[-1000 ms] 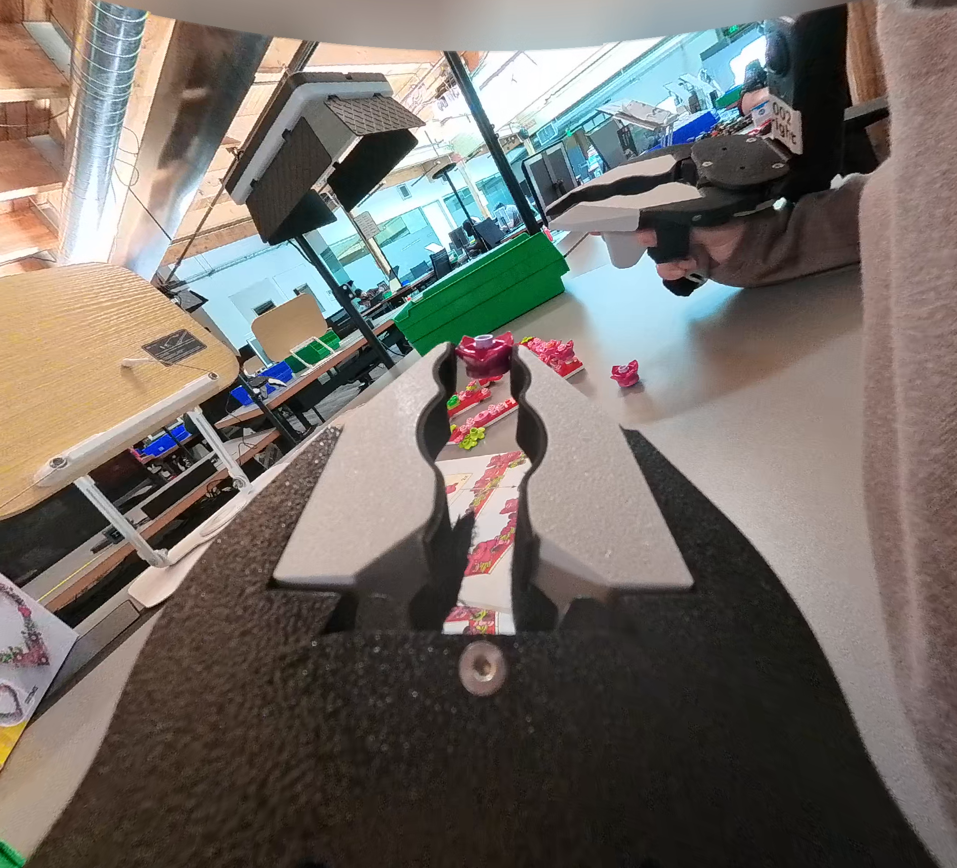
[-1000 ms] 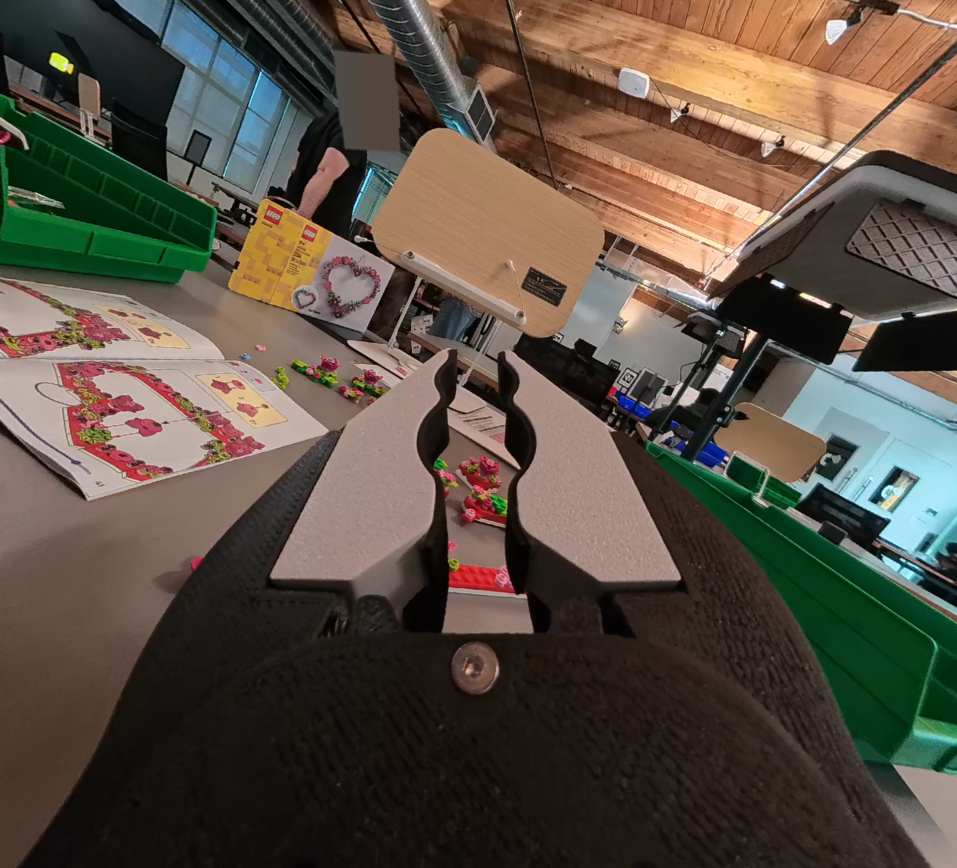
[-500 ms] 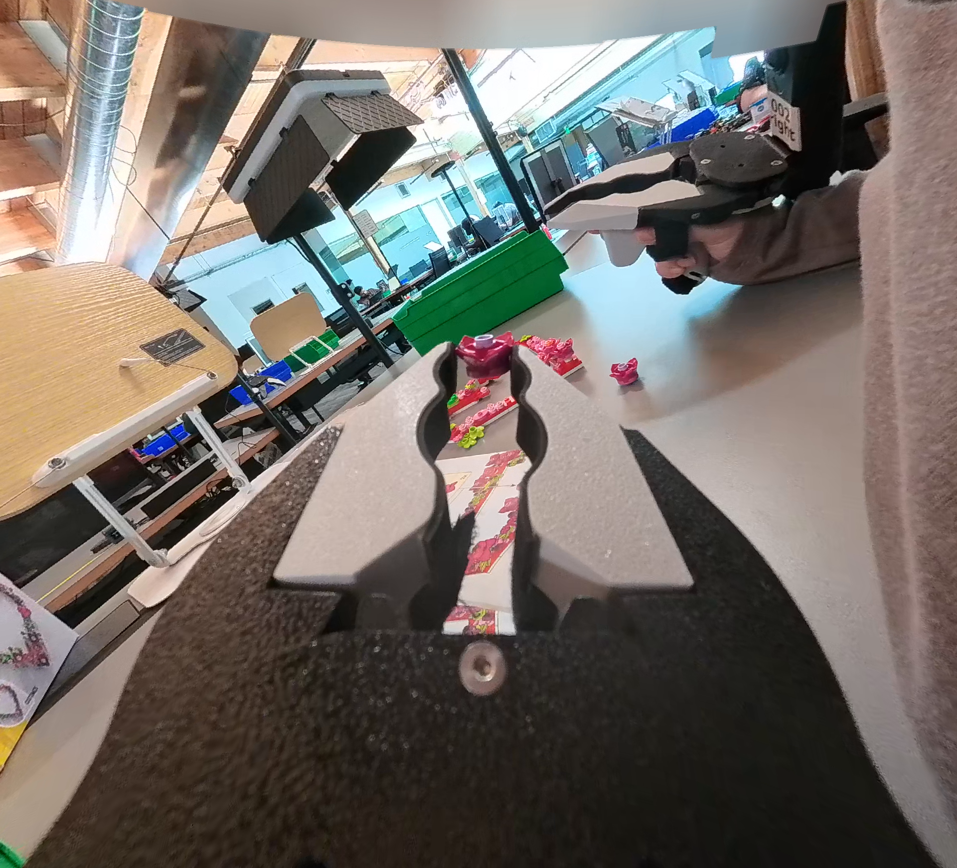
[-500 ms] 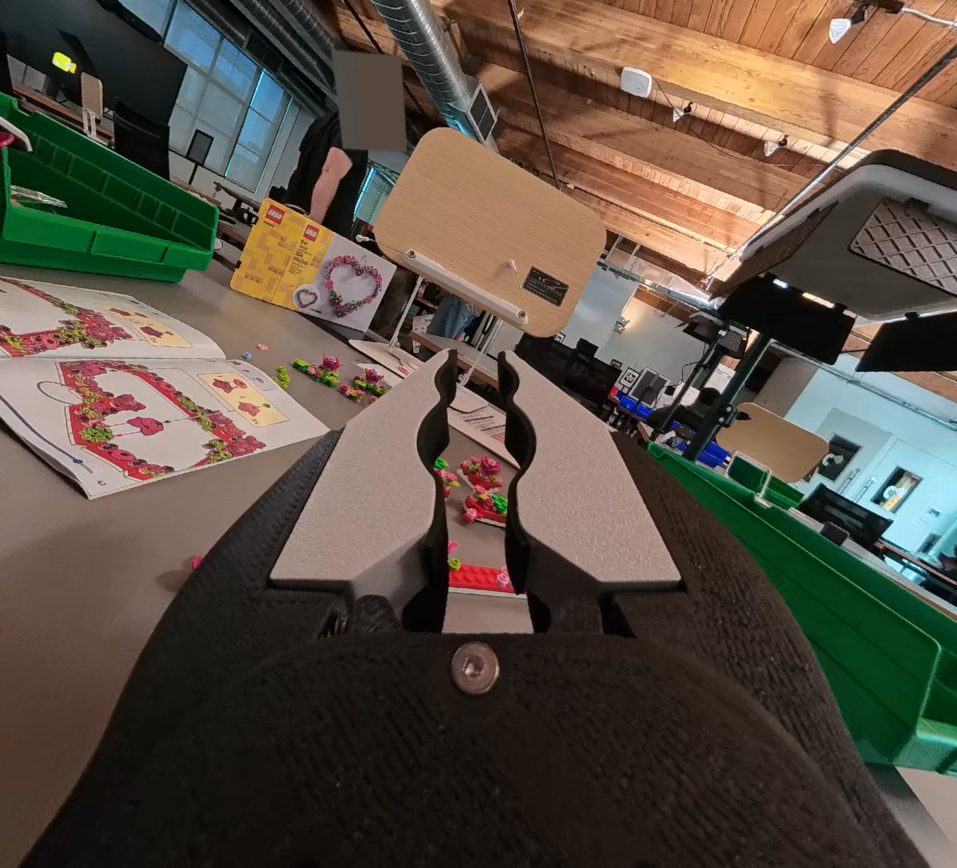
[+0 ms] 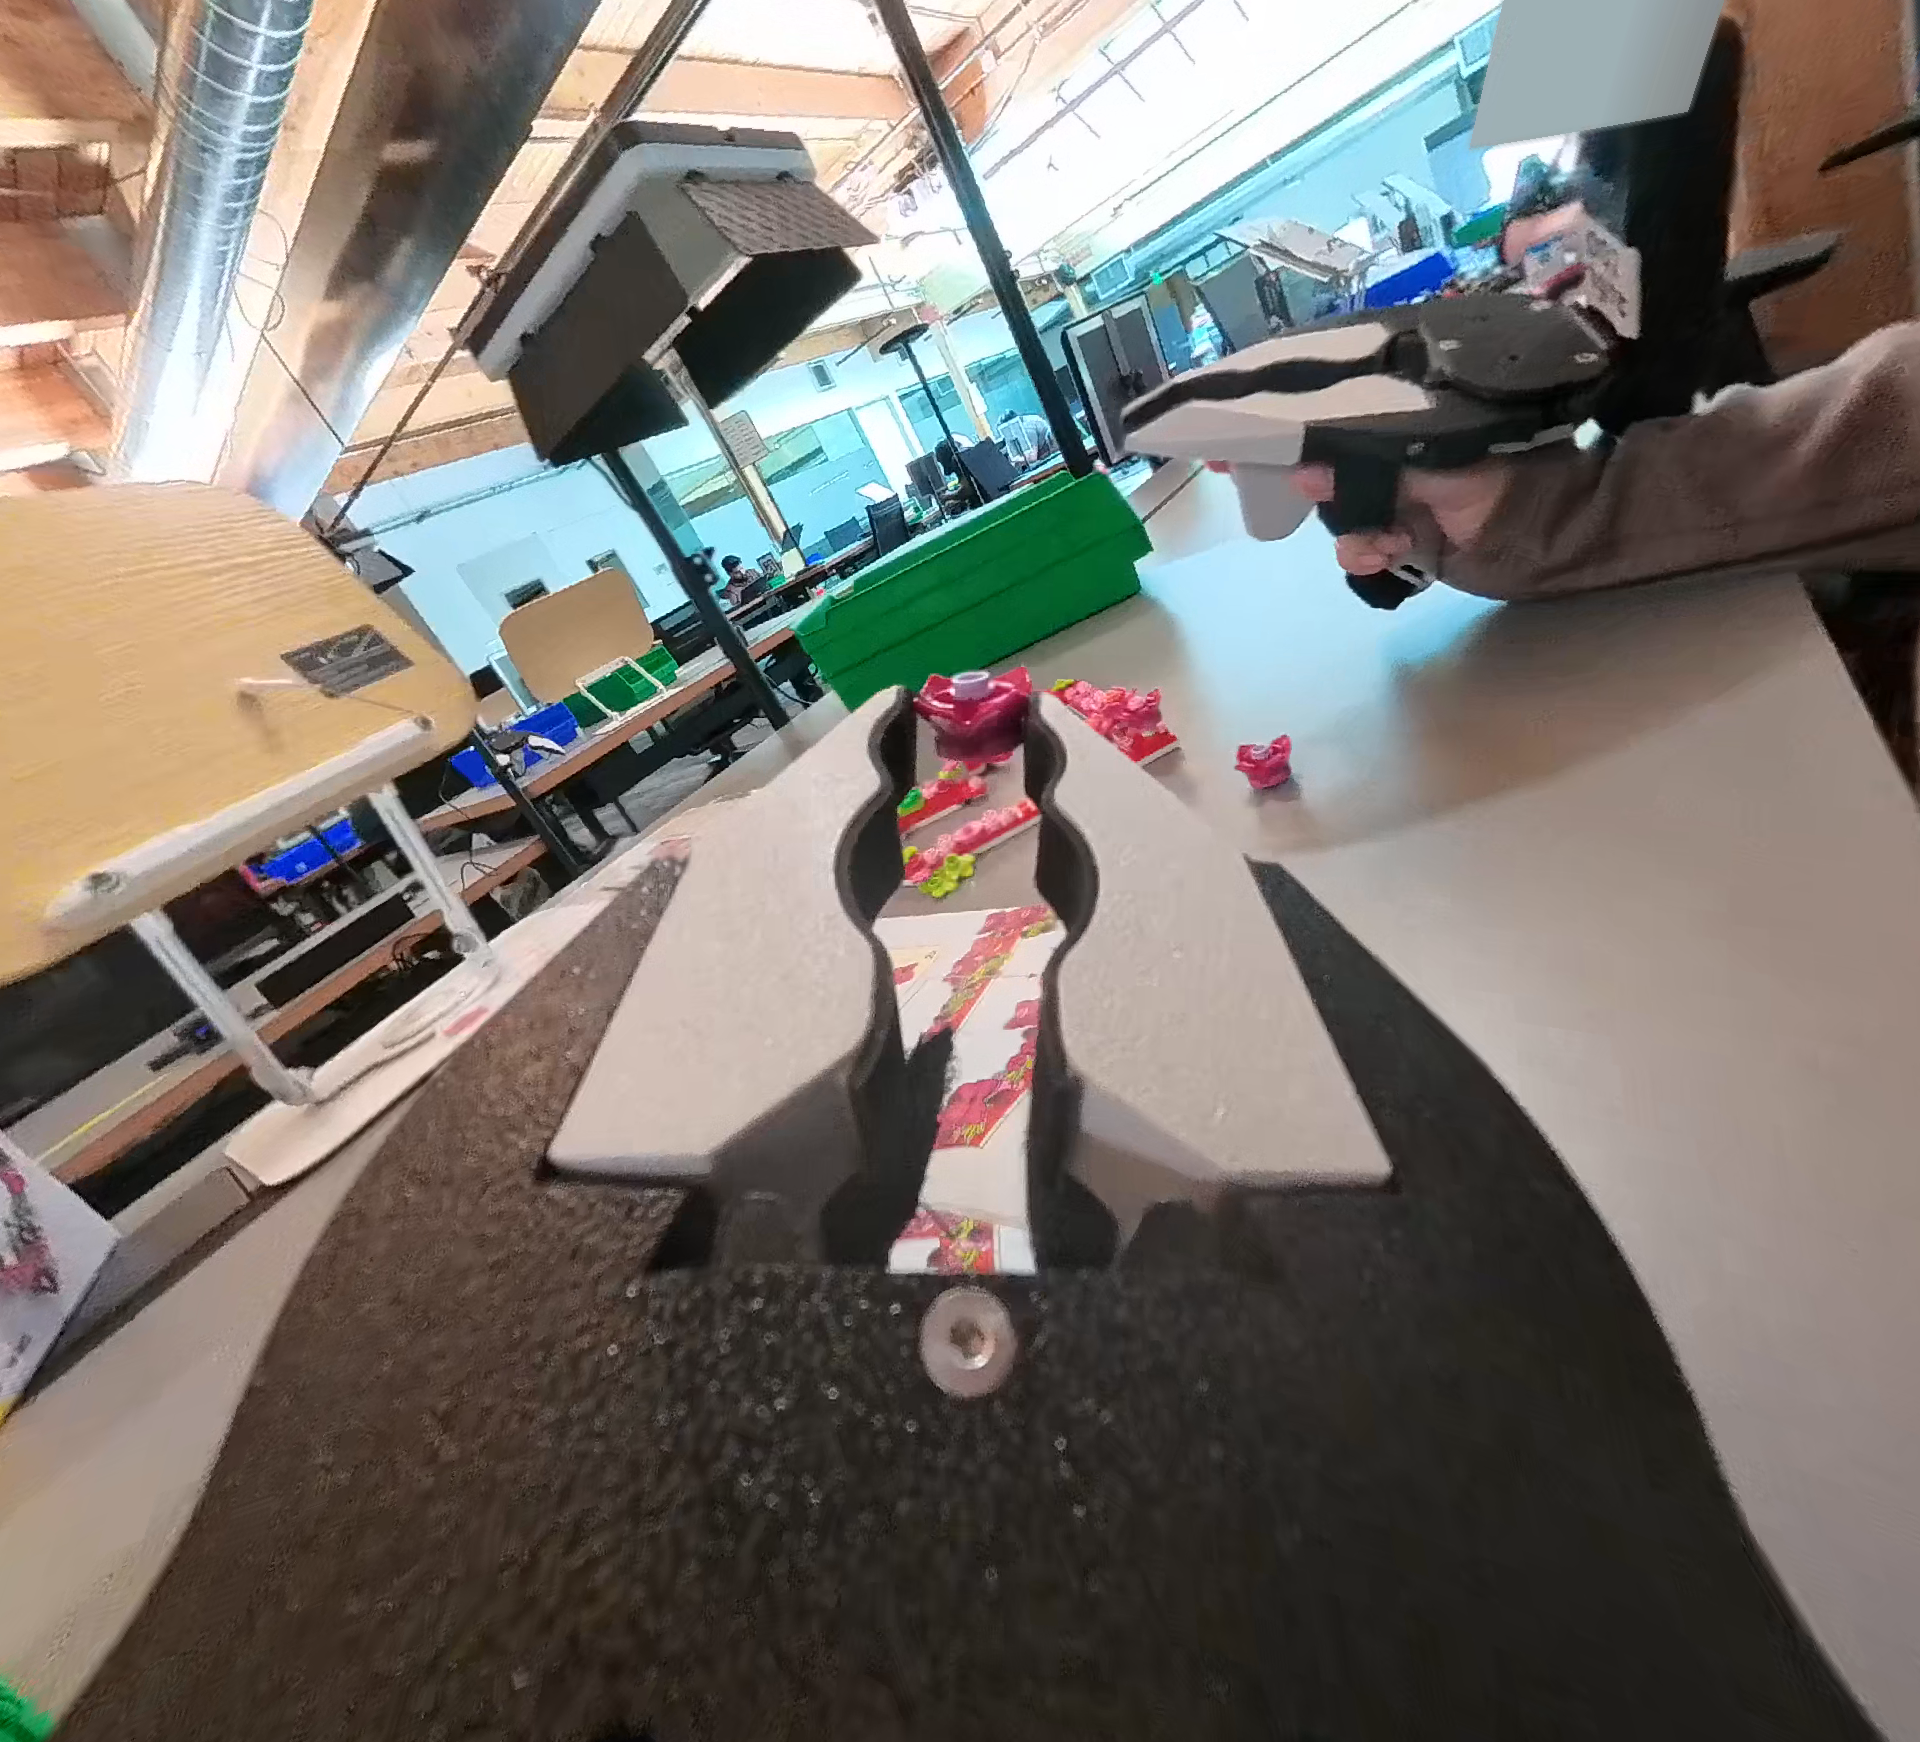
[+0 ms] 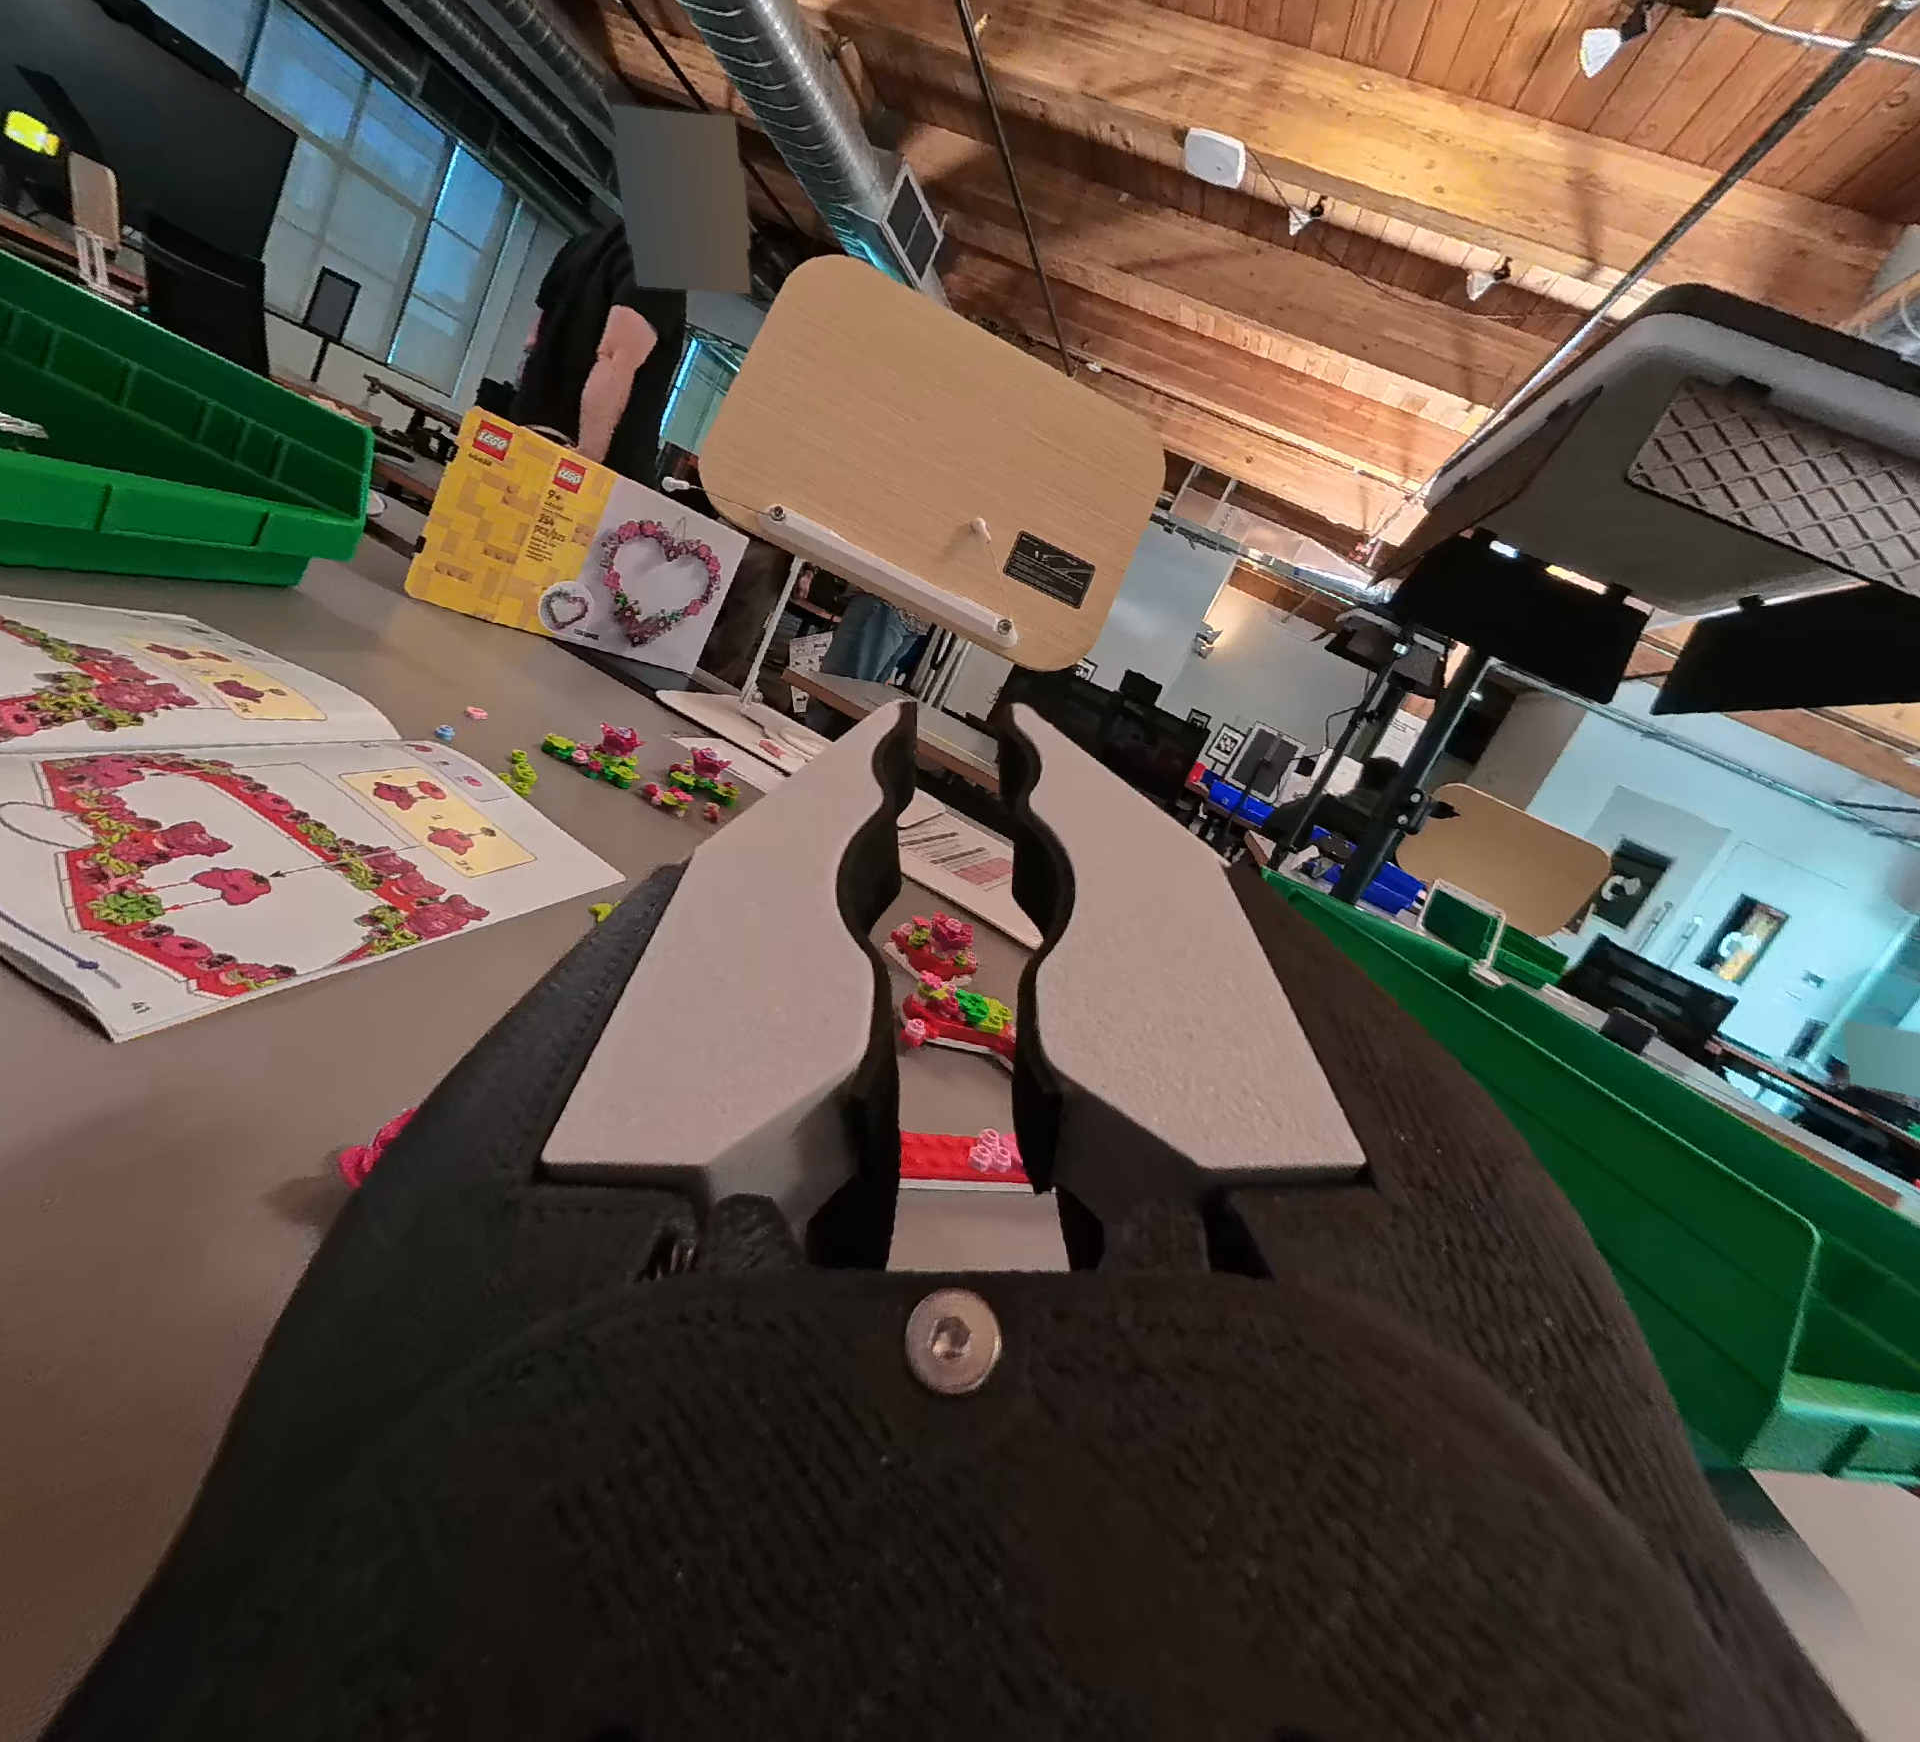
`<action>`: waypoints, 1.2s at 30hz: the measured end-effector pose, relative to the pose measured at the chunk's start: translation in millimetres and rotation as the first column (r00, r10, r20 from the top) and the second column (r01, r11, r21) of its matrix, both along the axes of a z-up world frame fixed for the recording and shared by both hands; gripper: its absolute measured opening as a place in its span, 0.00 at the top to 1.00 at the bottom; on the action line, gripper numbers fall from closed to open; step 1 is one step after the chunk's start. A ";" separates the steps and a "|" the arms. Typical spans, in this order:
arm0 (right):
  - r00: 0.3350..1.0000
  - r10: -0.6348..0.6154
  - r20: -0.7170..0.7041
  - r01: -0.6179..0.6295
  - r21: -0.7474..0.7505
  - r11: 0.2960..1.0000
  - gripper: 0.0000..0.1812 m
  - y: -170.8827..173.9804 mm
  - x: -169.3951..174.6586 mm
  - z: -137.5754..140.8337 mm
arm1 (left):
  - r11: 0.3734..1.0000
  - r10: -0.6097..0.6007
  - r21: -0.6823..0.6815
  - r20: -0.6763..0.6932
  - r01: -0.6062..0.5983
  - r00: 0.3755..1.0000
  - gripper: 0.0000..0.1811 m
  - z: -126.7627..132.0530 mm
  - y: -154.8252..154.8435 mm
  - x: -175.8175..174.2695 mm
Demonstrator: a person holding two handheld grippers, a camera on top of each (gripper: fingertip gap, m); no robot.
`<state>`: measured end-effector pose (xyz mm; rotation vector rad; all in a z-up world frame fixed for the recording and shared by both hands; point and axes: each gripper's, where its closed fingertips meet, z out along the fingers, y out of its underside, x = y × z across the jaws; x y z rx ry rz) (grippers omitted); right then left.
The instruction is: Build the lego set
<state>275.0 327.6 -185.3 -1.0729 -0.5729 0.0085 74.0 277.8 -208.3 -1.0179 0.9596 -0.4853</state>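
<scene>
My left gripper [image 5: 971, 700] is shut on a dark pink lego flower [image 5: 977, 728] with a pale stud on top, held above the grey table [image 5: 1507, 861]. Beyond it lie red plates with flowers [image 5: 1117, 721] and a small loose pink flower [image 5: 1264, 762]. The open instruction booklet [image 5: 977, 975] lies under the fingers. My right gripper [image 6: 958, 712] is narrowly open and empty, raised over small flower assemblies [image 6: 961, 1017] and a red plate [image 6: 961, 1157]. It also shows in the left wrist view [image 5: 1132, 430], held in a hand at the right.
The booklet [image 6: 260, 840] lies at the left, with green and pink clusters [image 6: 603, 752] behind it. The yellow set box [image 6: 582, 549] and a wooden book stand [image 6: 925, 466] stand at the back. Green bins sit on the left [image 6: 156, 487] and right [image 6: 1558, 1173]. A person stands beyond the table. My hands' fingertips stand some 20 cm from each other.
Hardly anything: the left gripper keeps hold of the pink flower, and the right gripper hovers in nearly the same place with the same narrow gap.
</scene>
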 end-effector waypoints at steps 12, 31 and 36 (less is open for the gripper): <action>0.997 0.042 0.071 -0.044 0.021 0.999 0.92 -8.4 -20.8 -2.3 | 0.997 0.030 -0.070 0.082 -0.024 0.996 0.90 6.1 8.9 -9.7; 0.949 0.217 0.230 -0.222 -0.006 0.975 0.87 -30.4 -99.0 -17.8 | 0.997 0.058 0.040 0.071 -0.061 0.996 0.90 13.8 -4.8 -10.3; 0.951 0.221 0.218 -0.225 -0.005 0.974 0.88 -31.1 -96.6 -16.8 | 0.994 0.045 0.095 0.018 -0.046 0.999 0.90 10.3 -13.2 -1.5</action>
